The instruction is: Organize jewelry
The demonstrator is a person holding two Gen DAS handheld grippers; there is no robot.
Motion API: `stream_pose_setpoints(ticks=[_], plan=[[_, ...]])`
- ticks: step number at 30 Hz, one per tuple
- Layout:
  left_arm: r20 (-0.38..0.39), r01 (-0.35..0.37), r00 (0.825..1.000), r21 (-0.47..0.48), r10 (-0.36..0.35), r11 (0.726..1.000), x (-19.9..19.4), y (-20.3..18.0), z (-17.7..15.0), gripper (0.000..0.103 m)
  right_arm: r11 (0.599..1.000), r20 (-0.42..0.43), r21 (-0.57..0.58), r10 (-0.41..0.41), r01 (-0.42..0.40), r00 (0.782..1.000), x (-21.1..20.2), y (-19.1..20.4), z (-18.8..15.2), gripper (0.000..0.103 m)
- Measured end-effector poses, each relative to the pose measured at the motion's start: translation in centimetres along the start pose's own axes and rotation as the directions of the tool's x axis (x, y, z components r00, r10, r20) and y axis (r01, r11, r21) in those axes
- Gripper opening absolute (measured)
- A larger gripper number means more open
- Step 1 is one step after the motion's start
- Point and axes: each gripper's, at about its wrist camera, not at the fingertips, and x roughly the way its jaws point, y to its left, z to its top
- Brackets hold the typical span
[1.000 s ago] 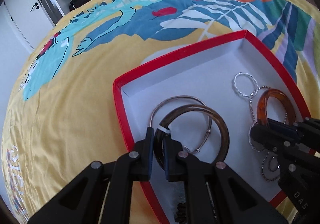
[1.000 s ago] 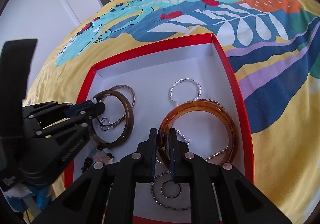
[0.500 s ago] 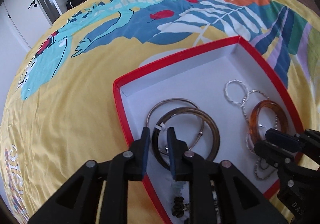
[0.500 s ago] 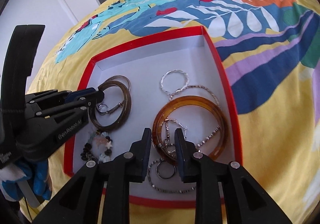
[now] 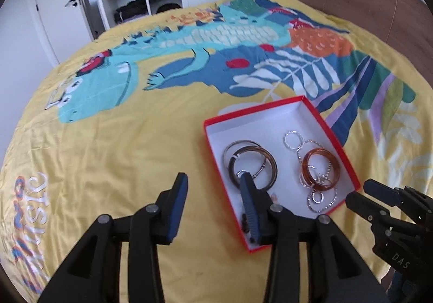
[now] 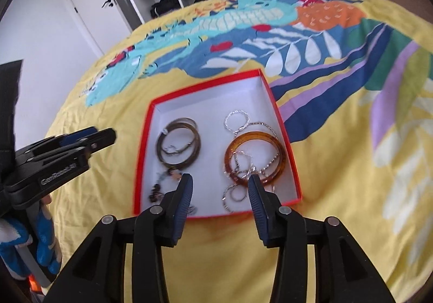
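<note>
Both grippers [image 5: 213, 184] [image 6: 220, 185] spread wide, empty, above red box [image 6: 273, 102] of bangles, chains, perhaps beads.

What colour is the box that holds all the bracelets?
The shallow cardboard box is bright red outside and plain white inside, clearest in the right wrist view.

"DAS" on right hand-held gripper [image 5: 379, 208]; "GenRobot.AI" on left hand-held gripper [image 6: 89, 140].

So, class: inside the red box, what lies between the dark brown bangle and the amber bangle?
Bare white box floor between dark brown bangle and amber bangle, in the right wrist view.
</note>
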Motion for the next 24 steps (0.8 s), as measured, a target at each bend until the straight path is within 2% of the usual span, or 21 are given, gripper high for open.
stream_pose_setpoints(ticks=[2, 10, 17, 24], plan=[[0.034, -0.01, 0.999, -0.018, 0.011, 1.0, -2.7, 0.8, -0.7, 0.046, 1.0, 0.025, -0.001, -0.006, 0.006, 1.0, -1.7, 1.2, -0.4, 0.049], [0.127, -0.07, 0.988, -0.094, 0.082, 0.993, -12.2, 4.6, -5.3, 0.047, 0.998, 0.116, -0.068, 0.002, 0.006, 0.993, -9.0, 7.6, -3.6, 0.059], [0.203, -0.129, 0.967, -0.126, 0.153, 0.984, -19.7, 7.0, -9.7, 0.047, 0.99, 0.193, -0.138, 0.021, 0.006, 0.981, -14.3, 13.3, -6.9, 0.069], [0.251, -0.143, 0.95, -0.177, 0.185, 0.974, -25.8, 9.5, -14.4, 0.047, 0.985, 0.25, -0.173, 0.022, 0.023, 0.968, -18.3, 16.7, -10.3, 0.08]])
